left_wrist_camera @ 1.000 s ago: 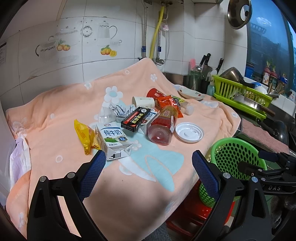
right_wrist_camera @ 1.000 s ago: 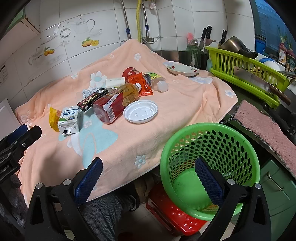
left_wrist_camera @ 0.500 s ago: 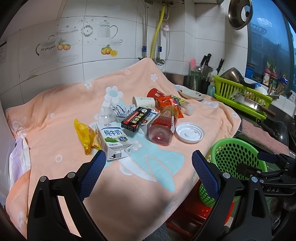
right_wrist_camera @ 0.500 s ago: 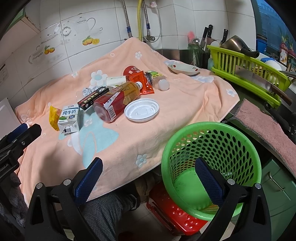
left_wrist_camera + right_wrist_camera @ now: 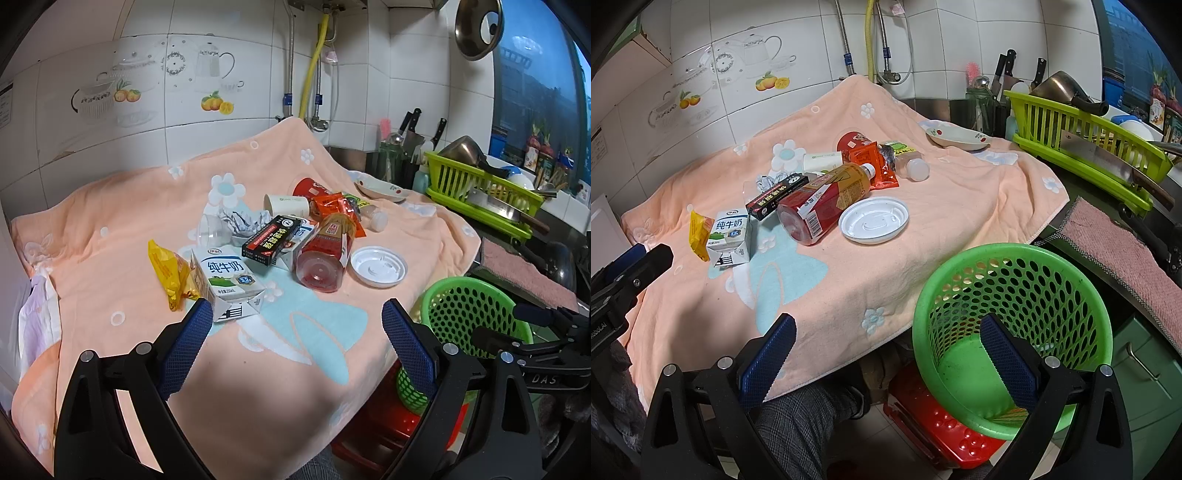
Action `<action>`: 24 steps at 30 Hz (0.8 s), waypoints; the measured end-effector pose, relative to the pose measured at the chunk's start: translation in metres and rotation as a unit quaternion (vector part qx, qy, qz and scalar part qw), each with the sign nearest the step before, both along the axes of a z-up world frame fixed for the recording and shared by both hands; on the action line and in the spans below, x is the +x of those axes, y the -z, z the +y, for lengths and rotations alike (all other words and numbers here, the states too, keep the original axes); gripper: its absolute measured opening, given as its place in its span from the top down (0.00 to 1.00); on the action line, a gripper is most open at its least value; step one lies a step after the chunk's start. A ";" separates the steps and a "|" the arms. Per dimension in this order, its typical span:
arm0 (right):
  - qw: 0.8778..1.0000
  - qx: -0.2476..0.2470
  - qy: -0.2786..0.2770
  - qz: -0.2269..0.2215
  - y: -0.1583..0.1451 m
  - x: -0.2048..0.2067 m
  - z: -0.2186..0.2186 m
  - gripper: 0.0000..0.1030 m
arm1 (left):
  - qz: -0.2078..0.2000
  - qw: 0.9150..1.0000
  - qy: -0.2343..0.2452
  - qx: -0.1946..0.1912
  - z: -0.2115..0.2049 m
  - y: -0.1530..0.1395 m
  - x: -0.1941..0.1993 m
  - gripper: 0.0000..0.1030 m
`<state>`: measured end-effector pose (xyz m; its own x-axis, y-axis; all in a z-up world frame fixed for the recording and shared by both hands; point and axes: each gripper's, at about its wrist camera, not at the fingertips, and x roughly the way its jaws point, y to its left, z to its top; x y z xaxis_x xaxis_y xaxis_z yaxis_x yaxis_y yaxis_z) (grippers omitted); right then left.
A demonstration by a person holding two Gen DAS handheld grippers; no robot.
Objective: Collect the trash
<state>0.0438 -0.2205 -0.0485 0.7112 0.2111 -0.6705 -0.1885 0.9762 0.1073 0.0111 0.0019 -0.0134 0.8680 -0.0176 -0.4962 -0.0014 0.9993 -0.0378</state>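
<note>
Trash lies on a peach towel [image 5: 110, 229]: a milk carton [image 5: 227, 282] [image 5: 730, 236], a yellow wrapper [image 5: 168, 271], a black box [image 5: 275, 240], a red drink bottle [image 5: 327, 254] [image 5: 822, 199], a white lid [image 5: 378, 266] [image 5: 873, 219], a paper cup [image 5: 286, 205] and red wrappers [image 5: 332, 203]. A green mesh basket [image 5: 1012, 328] [image 5: 476, 317] stands on a red stool [image 5: 934, 424] at the table's right. My left gripper [image 5: 297, 347] is open and empty, near the carton. My right gripper [image 5: 886, 362] is open and empty above the basket's near rim.
A white dish [image 5: 956, 138] sits at the towel's far right. A green dish rack [image 5: 1082, 144] with a cleaver and pans, a knife holder [image 5: 410, 147] and a pink cloth [image 5: 1126, 251] fill the counter to the right. Tiled wall and pipes stand behind.
Both grippers have drifted very slightly; the view of the table has barely shifted. Nothing on the towel has moved.
</note>
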 end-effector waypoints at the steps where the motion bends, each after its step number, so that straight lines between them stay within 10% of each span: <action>1: 1.000 0.000 0.000 0.000 0.000 0.000 0.000 0.06 | 0.000 1.000 0.000 0.000 0.000 0.000 0.000 0.11; 24: 1.000 -0.006 -0.014 0.011 0.008 0.023 0.007 0.06 | 0.002 1.000 0.005 -0.004 0.007 -0.009 0.021 0.17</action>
<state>0.0669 -0.2137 -0.0560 0.6903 0.2230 -0.6883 -0.2140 0.9717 0.1003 0.0320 0.0094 -0.0046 0.8655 -0.0304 -0.4999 0.0088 0.9989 -0.0455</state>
